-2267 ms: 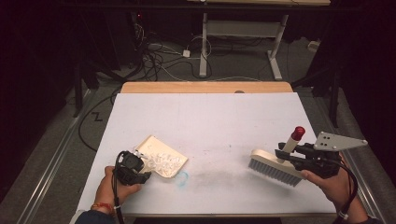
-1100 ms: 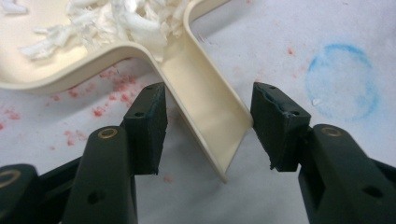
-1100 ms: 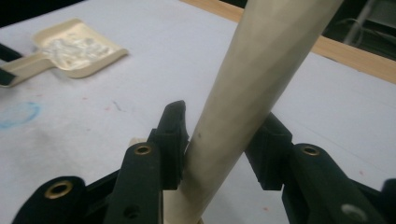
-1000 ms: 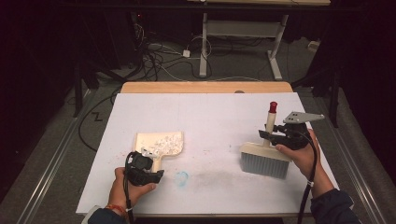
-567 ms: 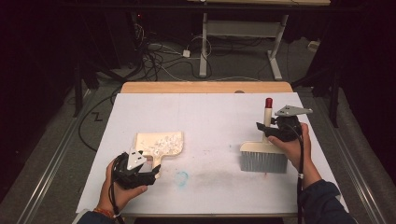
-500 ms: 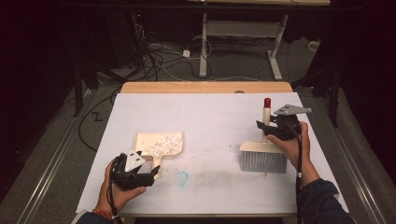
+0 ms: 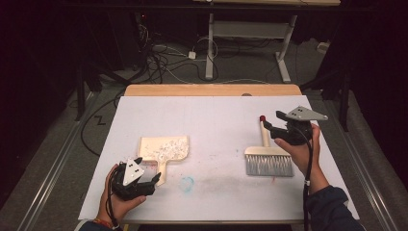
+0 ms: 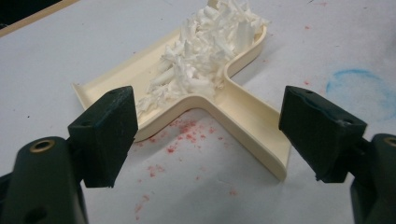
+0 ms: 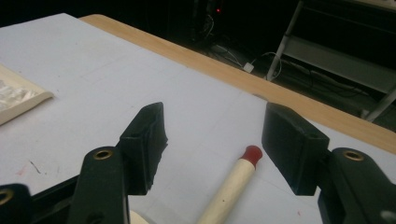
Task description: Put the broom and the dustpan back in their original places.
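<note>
A: Cream plastic dustpan (image 7: 162, 149) lying flat on the white table sheet (image 7: 211, 120), left of middle, loaded with white shreds (image 7: 167, 147) piled toward the right side of the pan.

B: Yep. Stubby handle pointing toward the near edge. Left gripper (image 7: 155, 179) sitting just near of that handle, jaws gaping wide, gripping nothing.

A: Same in the left gripper view: dustpan (image 8: 243, 107) lying between and beyond the two black jaws, handle end coming closest, not touching either one. Red specks (image 8: 184, 137) dotting the sheet by the handle, blue scribble (image 8: 362, 86) off to the right.

B: Over on the right, brush (image 7: 267, 156) lying flat, grey bristles facing near, pale handle with a red tip pointing far.

A: Right gripper (image 7: 267, 128) hovering at the handle, jaws spread apart too, clamping nothing.

B: Confirming from the right gripper view: handle (image 9: 231, 186) running up between the open jaws, red tip (image 9: 252, 153) sitting in the gap. Can't tell about contact, though.
</note>
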Tool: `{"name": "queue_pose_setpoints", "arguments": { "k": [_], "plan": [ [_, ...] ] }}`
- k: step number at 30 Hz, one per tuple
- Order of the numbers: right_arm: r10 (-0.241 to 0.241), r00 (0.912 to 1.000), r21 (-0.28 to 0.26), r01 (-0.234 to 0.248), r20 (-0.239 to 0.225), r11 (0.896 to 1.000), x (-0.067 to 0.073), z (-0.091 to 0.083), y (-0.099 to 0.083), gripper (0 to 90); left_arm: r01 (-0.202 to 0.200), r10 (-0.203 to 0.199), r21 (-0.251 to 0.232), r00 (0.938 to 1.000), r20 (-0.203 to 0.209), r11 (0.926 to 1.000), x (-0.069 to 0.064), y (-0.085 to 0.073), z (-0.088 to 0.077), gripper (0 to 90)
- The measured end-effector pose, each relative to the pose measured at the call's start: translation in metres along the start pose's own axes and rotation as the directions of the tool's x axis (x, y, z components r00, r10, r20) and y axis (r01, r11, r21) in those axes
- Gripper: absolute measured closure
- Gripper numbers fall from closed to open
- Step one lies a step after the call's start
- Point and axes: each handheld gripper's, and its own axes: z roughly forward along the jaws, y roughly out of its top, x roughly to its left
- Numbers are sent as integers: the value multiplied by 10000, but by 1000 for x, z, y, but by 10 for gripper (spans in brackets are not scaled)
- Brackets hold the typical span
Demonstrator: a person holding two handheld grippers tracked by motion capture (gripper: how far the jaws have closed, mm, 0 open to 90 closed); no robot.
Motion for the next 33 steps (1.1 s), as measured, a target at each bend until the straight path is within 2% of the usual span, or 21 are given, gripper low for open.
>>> {"name": "queue_pose_setpoints", "arguments": {
  "k": [1,4,7,10,17,19,21,22,24,27,28,30,33],
  "plan": [
    [5,10000,-111,-4,90,9999,1,-2,0,379,-59,59,27,10000,-3,10000,0,0,1,188],
    [3,10000,-292,-4,-17,9996,4,-7,1,368,-200,199,52,9998,18,9998,-3,-1,2,188],
    [184,9986,-494,-208,-487,9986,6,-13,3,352,-354,354,75,9994,-24,9993,-5,0,3,188],
    [-27,9999,-633,20,-118,9980,13,-19,6,308,-349,349,36,9994,20,9994,-7,0,3,187],
    [-130,9998,-1004,116,-132,9949,23,-29,11,240,-627,626,70,9980,99,9980,-11,1,4,185],
    [-271,9996,-1007,264,-55,9946,26,-32,10,236,-743,741,103,9971,191,9972,-12,1,4,183],
    [-303,9994,-1053,283,-177,9940,28,-34,9,235,-821,817,136,9964,238,9965,-13,1,4,183],
    [-411,9990,-1040,390,-175,9938,29,-35,9,235,-990,989,59,9949,221,9951,-13,2,4,183],
    [-516,9986,-1070,498,-139,9930,32,-39,9,235,-882,879,96,9957,289,9961,-14,2,4,182],
    [-577,9982,-1169,554,-159,9916,35,-44,9,236,-1009,1008,15,9946,264,9949,-14,2,4,182],
    [-611,9980,-1201,587,-167,9910,35,-45,8,235,-882,878,99,9957,310,9961,-15,2,4,182],
    [-665,9977,-1149,644,-147,9913,36,-47,7,235,-879,875,118,9957,311,9961,-15,2,4,182],
    [-760,9970,-1109,740,-139,9911,38,-50,5,235,-1023,1022,43,9943,296,9947,-15,2,4,183]
  ]
}}
